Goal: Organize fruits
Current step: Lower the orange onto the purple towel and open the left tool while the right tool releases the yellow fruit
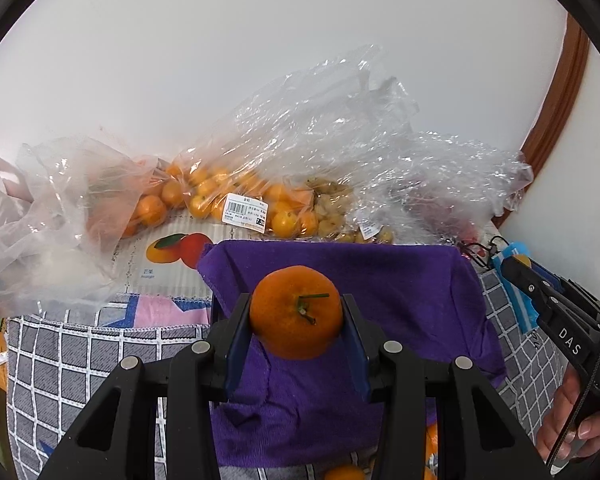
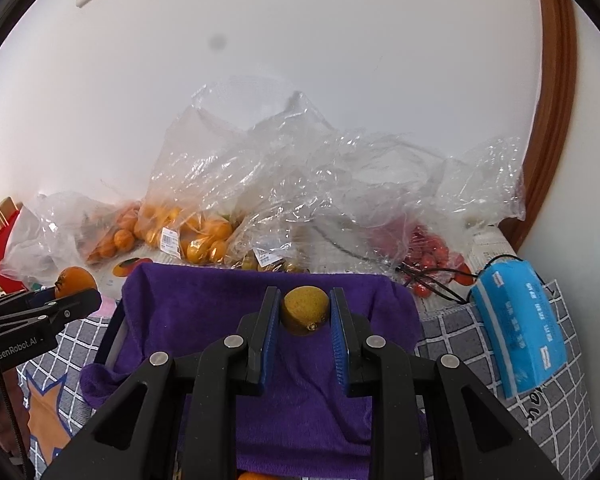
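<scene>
Holding fruit in both grippers over the purple cloth

Left gripper (image 1: 296, 312) clamped on a tangerine (image 1: 296, 312), stem facing the camera. Right gripper (image 2: 305, 312) clamped on a small yellow-brown fruit (image 2: 305, 309), maybe a longan, hard to tell. Both sit above the purple cloth (image 2: 204, 300). Behind: clear bags of oranges (image 1: 216, 196) and red fruit (image 2: 428, 248). Blue tissue pack (image 2: 516, 328) lies to the right.

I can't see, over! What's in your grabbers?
Left tool shut on orange. Right tool shut on small yellow fruit. Purple cloth below, nothing blocking.
</scene>
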Tool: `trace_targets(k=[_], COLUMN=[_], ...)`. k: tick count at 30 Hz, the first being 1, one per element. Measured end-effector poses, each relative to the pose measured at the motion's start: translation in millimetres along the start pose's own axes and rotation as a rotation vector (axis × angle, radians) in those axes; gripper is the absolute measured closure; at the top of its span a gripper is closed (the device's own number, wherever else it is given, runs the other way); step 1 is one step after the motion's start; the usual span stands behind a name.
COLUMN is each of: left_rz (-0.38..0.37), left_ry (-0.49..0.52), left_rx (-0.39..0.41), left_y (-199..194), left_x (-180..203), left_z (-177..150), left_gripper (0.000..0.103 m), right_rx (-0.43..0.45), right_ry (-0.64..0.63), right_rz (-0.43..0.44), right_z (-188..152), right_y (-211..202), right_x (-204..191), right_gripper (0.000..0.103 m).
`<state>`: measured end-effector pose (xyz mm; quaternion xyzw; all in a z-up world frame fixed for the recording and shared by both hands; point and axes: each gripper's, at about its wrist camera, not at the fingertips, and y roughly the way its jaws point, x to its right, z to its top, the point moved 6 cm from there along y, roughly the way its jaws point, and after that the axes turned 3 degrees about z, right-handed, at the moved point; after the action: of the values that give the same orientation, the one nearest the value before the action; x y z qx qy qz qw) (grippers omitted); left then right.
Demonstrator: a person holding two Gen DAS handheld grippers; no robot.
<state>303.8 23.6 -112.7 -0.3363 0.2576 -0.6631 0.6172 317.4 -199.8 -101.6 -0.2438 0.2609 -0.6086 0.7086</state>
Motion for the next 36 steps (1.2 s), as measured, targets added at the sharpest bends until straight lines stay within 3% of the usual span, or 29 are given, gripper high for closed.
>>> trace_targets(k=[19,36], left_rz=[0.013,0.024], left_ry=[-0.012,-0.002], left_rx=[-0.089,-0.186], left_y=[64,114], left_x=[0,5], left_z=[4,-10], left_gripper=[0.063,0.062], right_rx=[-0.131,-0.262], right_ry=[0.028,0.041], right_rz=[-0.007,-0.003], right_z=[-9,-40], right_y=[71,121], right_x=[21,25], right_gripper=[0.079,0.079])
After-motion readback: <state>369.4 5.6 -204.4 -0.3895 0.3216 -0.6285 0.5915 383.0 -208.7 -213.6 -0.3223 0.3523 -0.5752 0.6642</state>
